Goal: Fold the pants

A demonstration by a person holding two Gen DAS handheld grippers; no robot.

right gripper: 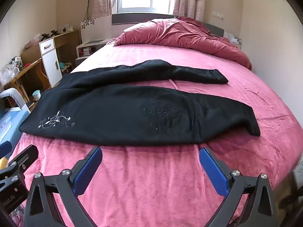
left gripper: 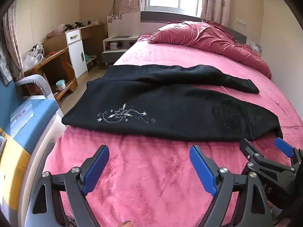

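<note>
Lying flat across pink bed (left gripper: 151, 170): black pants (left gripper: 170, 113), judged soft, limp, light. Left gripper (left gripper: 149, 162), right gripper (right gripper: 150, 160) held wide open, empty. Waistband, cuffs best pinched.

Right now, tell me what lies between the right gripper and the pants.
Only bare pink blanket separates the right gripper from the black pants; the right wrist view shows it.
</note>
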